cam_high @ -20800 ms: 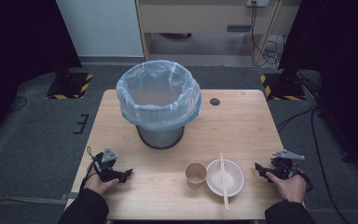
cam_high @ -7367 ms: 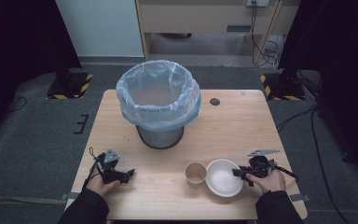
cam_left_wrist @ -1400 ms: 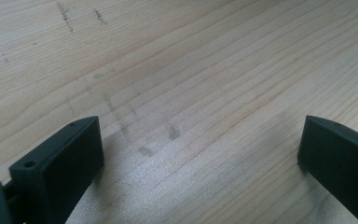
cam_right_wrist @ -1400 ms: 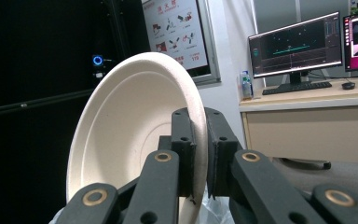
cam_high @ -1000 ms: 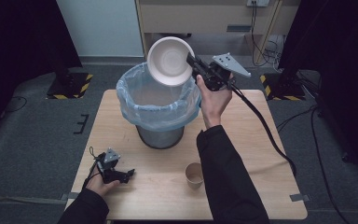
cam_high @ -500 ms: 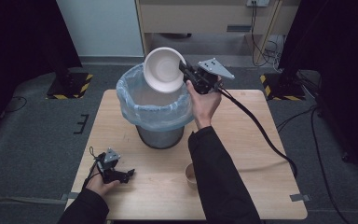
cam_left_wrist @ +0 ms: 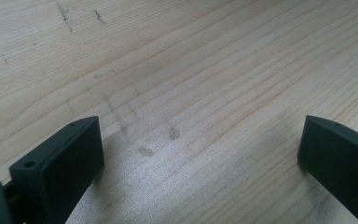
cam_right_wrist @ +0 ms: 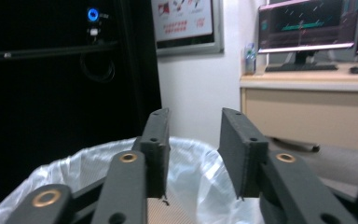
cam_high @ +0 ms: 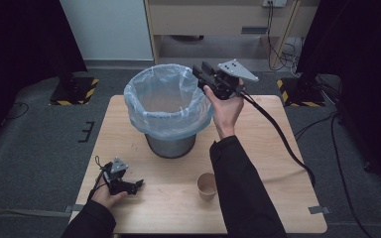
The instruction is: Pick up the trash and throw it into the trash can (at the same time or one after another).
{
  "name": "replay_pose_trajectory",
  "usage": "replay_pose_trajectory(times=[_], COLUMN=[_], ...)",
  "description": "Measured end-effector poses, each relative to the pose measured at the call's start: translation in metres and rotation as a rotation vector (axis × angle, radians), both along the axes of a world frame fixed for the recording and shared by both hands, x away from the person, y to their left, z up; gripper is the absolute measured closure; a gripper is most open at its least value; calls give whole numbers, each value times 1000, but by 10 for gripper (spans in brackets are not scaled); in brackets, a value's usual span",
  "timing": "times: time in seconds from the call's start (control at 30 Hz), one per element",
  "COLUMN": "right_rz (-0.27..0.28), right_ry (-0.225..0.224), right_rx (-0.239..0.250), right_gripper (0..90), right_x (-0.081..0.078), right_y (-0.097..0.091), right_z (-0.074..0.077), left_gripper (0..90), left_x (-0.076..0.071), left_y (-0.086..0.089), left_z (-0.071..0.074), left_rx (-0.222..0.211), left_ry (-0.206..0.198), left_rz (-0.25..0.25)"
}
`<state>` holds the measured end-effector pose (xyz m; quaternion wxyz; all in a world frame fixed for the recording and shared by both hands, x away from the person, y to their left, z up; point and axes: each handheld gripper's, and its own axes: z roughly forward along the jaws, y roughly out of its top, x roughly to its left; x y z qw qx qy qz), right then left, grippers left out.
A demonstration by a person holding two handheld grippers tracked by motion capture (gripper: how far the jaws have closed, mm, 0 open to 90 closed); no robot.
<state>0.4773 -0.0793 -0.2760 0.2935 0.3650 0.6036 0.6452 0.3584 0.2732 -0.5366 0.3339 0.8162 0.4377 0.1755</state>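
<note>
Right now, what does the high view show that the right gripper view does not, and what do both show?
High view alone: the paper cup on the wooden table and the left gripper resting near its front edge. Right gripper view alone: monitors on a desk behind. Shared: the bin with its blue liner, and the right gripper, open and empty above the rim.

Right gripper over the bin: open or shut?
Open. The right gripper has just been opening; its jaws stand apart with nothing between them, above the lined trash bin.
</note>
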Motion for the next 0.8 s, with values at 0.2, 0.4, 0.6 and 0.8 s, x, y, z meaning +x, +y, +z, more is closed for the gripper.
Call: replay_pose_trajectory(times=[0.2, 0.4, 0.6, 0.8], right_rz=[-7, -6, -1, 10], right_ry=[-26, -6, 23, 66], right_rx=[4, -7, -25, -28], right_gripper=[495, 444, 439, 414], right_x=[-18, -37, -59, -76], right_y=[-27, -56, -80, -97], right_z=[15, 10, -11, -38], left_gripper=[0, 0, 0, 0], left_x=[0, 0, 0, 0], left_y=[0, 0, 0, 0], left_z=[0, 0, 0, 0], left_rx=[0, 1, 3, 2], left_ry=[0, 0, 1, 1], left_rz=[0, 0, -1, 1])
